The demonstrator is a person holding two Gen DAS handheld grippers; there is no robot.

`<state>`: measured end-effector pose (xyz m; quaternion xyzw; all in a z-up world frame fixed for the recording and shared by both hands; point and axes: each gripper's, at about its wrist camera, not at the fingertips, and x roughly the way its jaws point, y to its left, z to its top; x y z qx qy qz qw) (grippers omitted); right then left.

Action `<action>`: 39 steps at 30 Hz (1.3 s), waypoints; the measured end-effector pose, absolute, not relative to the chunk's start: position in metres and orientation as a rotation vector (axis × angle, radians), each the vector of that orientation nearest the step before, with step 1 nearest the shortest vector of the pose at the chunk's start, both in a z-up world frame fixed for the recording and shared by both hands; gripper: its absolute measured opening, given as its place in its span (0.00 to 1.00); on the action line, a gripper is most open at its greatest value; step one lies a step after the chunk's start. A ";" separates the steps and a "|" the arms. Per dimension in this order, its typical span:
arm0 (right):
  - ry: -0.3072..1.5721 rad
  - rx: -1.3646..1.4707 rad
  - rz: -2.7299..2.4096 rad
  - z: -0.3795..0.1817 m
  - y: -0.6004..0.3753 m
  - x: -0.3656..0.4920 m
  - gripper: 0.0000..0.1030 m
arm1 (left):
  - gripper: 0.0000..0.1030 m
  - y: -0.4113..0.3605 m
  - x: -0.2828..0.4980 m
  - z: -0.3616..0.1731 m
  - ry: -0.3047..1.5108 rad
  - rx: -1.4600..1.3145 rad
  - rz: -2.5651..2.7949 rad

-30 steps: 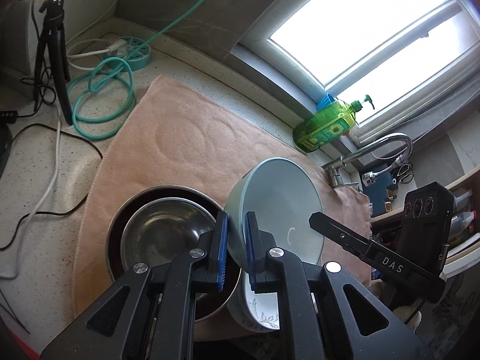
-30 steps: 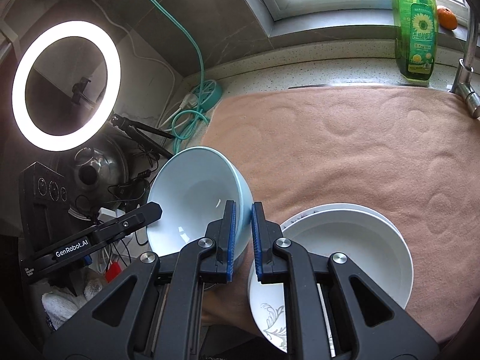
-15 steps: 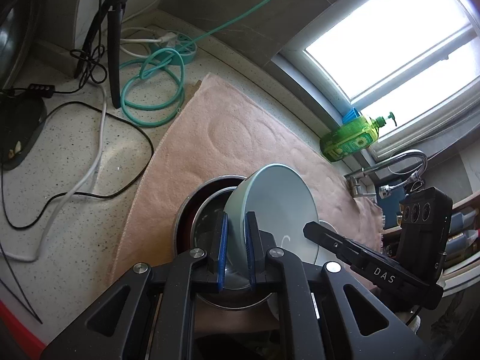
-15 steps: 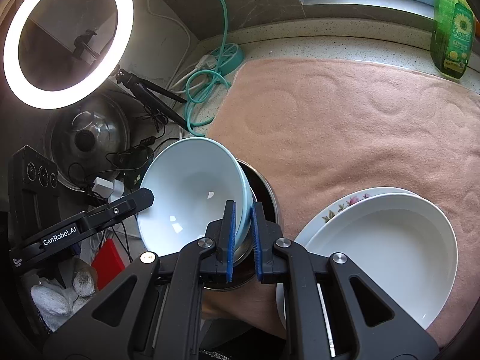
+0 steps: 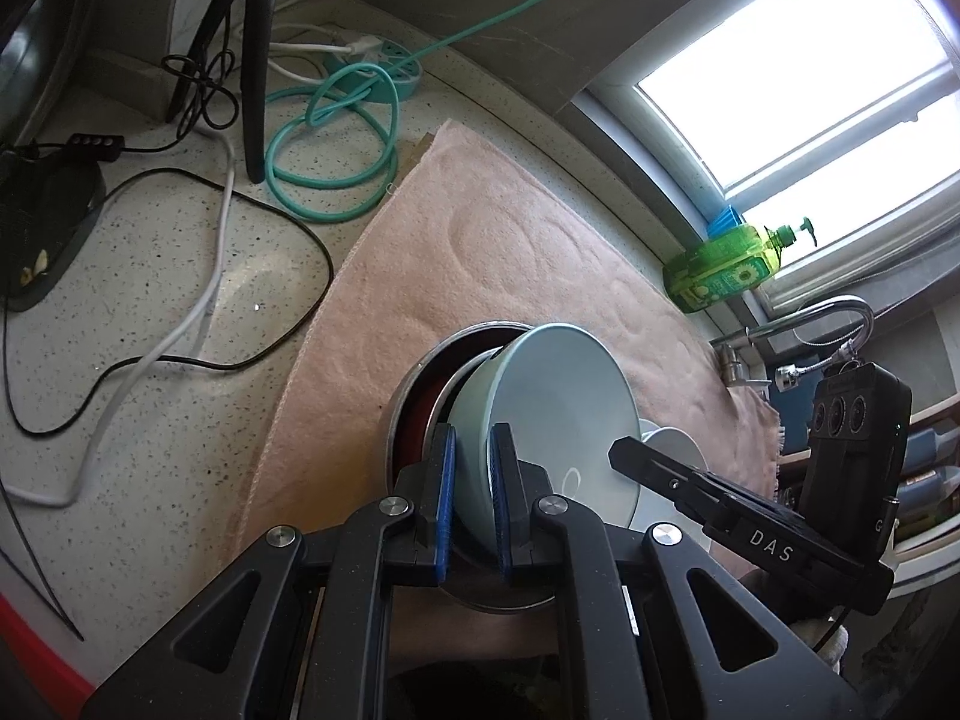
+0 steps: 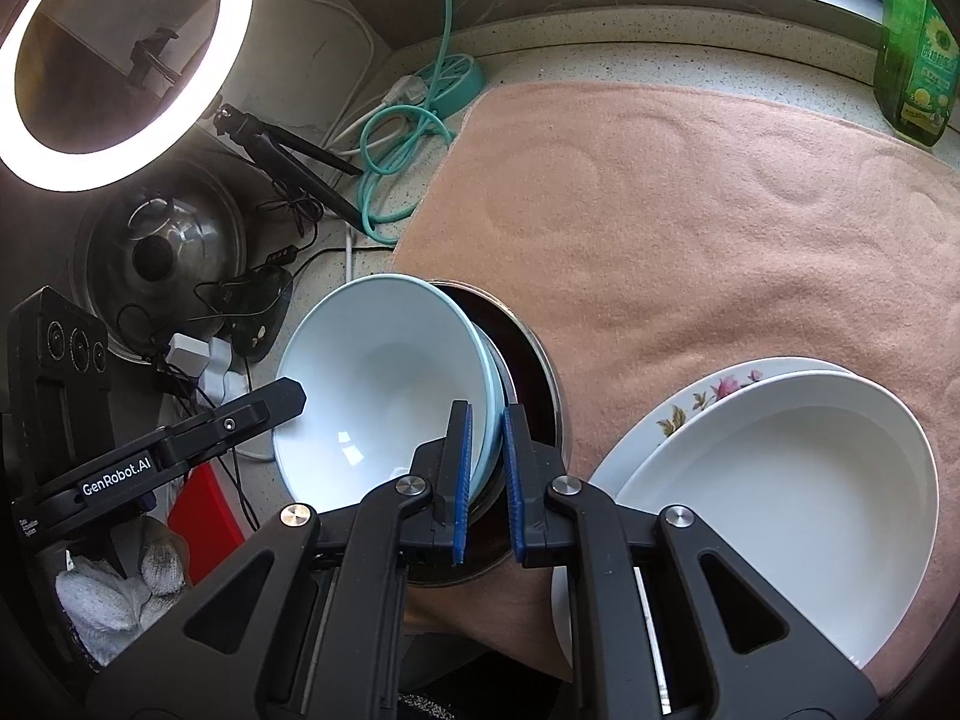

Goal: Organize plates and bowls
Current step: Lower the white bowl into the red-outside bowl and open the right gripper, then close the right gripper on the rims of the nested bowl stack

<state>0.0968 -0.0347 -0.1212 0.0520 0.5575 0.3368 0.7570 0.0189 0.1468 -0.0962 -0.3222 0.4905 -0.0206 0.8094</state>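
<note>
Pink mat (image 6: 690,228) bears two white plates (image 6: 798,492), one blue bowl (image 6: 384,384).

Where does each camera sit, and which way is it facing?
Left wrist: on the left gripper, looking down at the pale blue ceramic bowl it clamps above the round steel pot; the right gripper shows.
Right wrist: on the right gripper, clamping the same bowl's other rim; the left gripper and a gloved hand show.
Shared: bowl, pot, pink towel.

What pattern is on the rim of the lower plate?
Pink flowers with leaves on the lower plate; right wrist view shows it best.
</note>
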 end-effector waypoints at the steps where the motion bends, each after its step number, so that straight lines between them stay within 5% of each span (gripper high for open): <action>1: 1.218 0.112 0.734 -0.122 -0.034 0.097 0.10 | 0.09 0.147 0.019 -0.097 1.051 -0.689 -0.043; 26: 1.210 0.072 0.751 -0.119 -0.030 0.094 0.12 | 0.09 0.147 0.020 -0.097 1.070 -0.687 -0.042; 29: 1.195 0.080 0.763 -0.115 -0.031 0.094 0.29 | 0.13 0.146 0.019 -0.096 1.066 -0.688 -0.046; 33: 1.180 0.081 0.765 -0.109 -0.030 0.093 0.31 | 0.13 0.145 0.019 -0.094 1.062 -0.681 -0.046; 36: 1.159 0.089 0.752 -0.104 -0.034 0.094 0.49 | 0.15 0.148 0.016 -0.091 1.052 -0.693 -0.040; 39: 1.147 0.095 0.744 -0.100 -0.040 0.096 0.50 | 0.19 0.151 0.014 -0.087 1.041 -0.692 -0.034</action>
